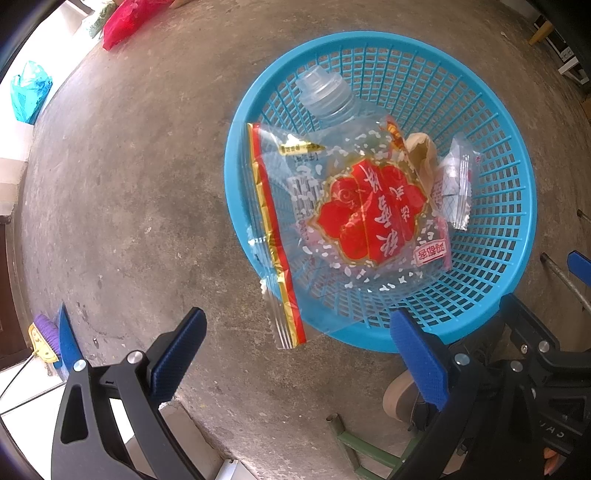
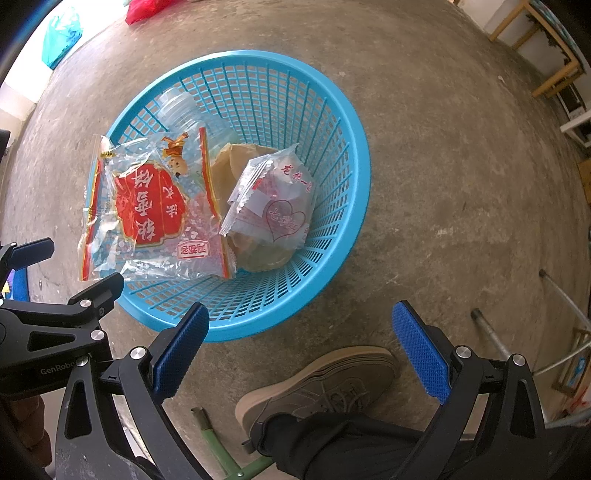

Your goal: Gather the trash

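A blue plastic basket (image 1: 491, 206) stands on the concrete floor; it also shows in the right wrist view (image 2: 347, 155). In it lie a clear wrapper with a red label (image 1: 362, 210) (image 2: 147, 210) that hangs over the near rim, a clear plastic bottle (image 1: 325, 96) (image 2: 177, 110), a small white wrapper (image 1: 456, 184) (image 2: 273, 206) and tan paper (image 1: 419, 147) (image 2: 225, 162). My left gripper (image 1: 295, 354) is open and empty just in front of the basket. My right gripper (image 2: 299, 350) is open and empty, near the basket's front rim.
Bare concrete floor (image 1: 129, 184) surrounds the basket. A red bag (image 1: 122, 22) and a teal bag (image 1: 27, 92) lie at the far left edge. A shoe (image 2: 317, 391) and a green metal frame (image 2: 214, 443) are below the right gripper. Metal rods (image 2: 491, 336) lie right.
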`<state>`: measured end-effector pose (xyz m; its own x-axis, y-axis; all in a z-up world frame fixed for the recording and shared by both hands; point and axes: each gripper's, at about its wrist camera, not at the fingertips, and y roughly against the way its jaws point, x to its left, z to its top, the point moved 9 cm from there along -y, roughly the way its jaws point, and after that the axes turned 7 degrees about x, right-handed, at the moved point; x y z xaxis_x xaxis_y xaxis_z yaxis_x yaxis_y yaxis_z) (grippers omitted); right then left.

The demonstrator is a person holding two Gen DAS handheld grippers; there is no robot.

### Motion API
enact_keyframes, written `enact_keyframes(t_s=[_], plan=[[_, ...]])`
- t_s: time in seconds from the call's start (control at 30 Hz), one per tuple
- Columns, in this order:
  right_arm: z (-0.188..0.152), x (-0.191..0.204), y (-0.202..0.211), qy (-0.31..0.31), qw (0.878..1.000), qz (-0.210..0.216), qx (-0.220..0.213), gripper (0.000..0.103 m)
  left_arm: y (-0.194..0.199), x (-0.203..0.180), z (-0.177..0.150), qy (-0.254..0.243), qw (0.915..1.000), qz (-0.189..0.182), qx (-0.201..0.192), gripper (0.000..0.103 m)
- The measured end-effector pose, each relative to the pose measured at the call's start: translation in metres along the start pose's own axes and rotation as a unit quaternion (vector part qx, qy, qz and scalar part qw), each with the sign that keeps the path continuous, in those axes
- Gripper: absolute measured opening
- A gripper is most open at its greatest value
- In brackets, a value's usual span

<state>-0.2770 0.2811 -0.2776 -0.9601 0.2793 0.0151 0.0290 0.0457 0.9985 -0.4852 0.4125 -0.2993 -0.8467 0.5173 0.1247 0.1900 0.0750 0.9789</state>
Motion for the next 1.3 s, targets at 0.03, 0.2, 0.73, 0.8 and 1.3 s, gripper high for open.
enact_keyframes(t_s=[0.03,0.2,0.73,0.8,1.3], plan=[[0.0002,-0.0005,0.0,0.0,1.0,0.0,0.0,0.095,-0.0001,0.0003,-0.0006,0.0,1.0,0.0,0.0,0.097],[0.0001,-0.0017,-0.0002,0.0,1.0,-0.001,0.0,0.095,0.0005,0.0001,0.0,0.0,1.0,0.001,-0.001,0.097],[0.001,-0.0024,0.0003,-0.001,1.0,-0.001,0.0,0.095,0.0046,-0.0015,0.0049,-0.003,1.0,-0.001,-0.002,0.097],[0.0007,-0.0028,0.0,-0.001,1.0,-0.001,0.0,0.095,0.0042,-0.0014,0.0039,-0.003,1.0,0.0,-0.002,0.097],[0.0018,-0.0028,0.0005,-0.003,1.0,-0.001,0.001,0.095,0.0045,-0.0014,0.0039,-0.003,1.0,0.001,-0.003,0.097]])
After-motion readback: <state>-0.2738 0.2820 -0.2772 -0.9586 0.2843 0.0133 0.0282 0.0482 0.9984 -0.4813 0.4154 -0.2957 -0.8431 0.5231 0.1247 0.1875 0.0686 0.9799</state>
